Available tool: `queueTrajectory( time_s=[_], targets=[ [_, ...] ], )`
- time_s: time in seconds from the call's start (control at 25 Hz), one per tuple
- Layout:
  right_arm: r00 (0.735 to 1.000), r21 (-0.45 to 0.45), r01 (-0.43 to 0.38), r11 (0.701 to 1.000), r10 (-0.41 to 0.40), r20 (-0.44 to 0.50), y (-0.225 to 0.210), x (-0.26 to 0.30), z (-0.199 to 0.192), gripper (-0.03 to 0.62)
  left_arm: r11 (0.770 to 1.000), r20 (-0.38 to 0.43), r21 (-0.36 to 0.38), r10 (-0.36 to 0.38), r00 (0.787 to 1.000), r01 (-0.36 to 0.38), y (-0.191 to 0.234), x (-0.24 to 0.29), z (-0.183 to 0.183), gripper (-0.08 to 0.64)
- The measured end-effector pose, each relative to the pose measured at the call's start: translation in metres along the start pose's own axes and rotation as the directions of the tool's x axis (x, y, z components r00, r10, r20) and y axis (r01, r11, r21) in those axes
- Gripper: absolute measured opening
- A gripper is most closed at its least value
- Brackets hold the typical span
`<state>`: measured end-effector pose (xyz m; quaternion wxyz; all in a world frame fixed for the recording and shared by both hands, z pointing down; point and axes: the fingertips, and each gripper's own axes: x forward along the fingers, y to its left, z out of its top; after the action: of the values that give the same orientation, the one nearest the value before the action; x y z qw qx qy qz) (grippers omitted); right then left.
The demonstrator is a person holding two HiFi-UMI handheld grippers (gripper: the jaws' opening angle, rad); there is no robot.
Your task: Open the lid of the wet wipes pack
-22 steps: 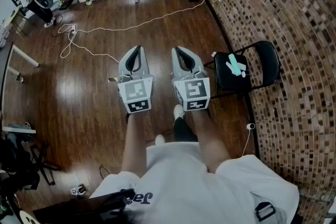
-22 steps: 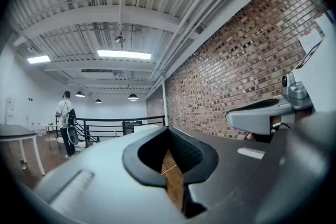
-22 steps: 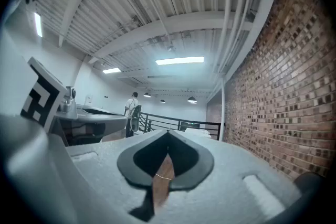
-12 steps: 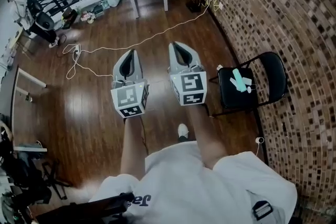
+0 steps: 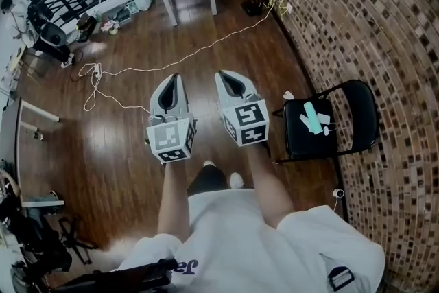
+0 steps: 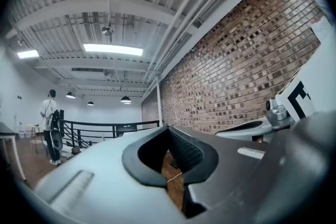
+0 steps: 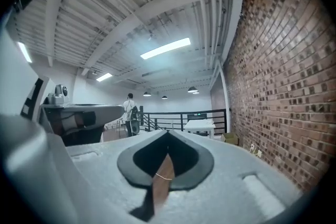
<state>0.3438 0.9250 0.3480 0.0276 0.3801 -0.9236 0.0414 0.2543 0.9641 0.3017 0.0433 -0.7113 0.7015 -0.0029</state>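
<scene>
You had not started on the lid yet. I think you were at the step of getting to the pack. What looked like the wet wipes pack (image 5: 313, 117), a small pale green thing, lay on the seat of the black folding chair (image 5: 359, 105). Both grippers were held level, well away from the chair. The left gripper (image 5: 174, 77) had its jaws closed on nothing, and so did the right gripper (image 5: 223, 74). Next, you likely needed to turn to the chair, come close, and open the jaws.
</scene>
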Motion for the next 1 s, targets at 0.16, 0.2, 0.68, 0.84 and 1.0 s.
queueTrajectory(
  time_s=[0.16,0.2,0.68,0.84,1.0],
  targets=[
    [1.000,0.015,0.008,1.000,-0.008,0.001,-0.026,0.039,-0.004,-0.008,1.000,-0.002,-0.020,0.004,1.000,-0.004,0.016,0.046,-0.019,0.017],
    [1.000,0.010,0.011,1.000,-0.011,-0.005,-0.032,0.052,-0.007,-0.008,1.000,-0.005,-0.023,0.006,1.000,-0.006,0.023,0.059,-0.026,0.017],
    [0.998,-0.130,0.038,0.991,-0.032,0.045,-0.082,0.297,0.059,-0.008,0.999,0.070,-0.007,-0.050,0.996,0.051,0.163,0.273,-0.012,0.015],
    [1.000,-0.082,-0.006,0.997,0.007,0.011,-0.079,0.358,0.054,-0.008,0.998,0.042,-0.037,-0.041,0.998,0.043,0.199,0.315,-0.022,0.015],
    [0.998,-0.021,-0.047,0.999,0.046,-0.047,-0.088,0.401,0.031,-0.008,0.995,0.015,-0.068,-0.066,0.998,0.067,0.208,0.349,-0.041,0.015]
  ],
)
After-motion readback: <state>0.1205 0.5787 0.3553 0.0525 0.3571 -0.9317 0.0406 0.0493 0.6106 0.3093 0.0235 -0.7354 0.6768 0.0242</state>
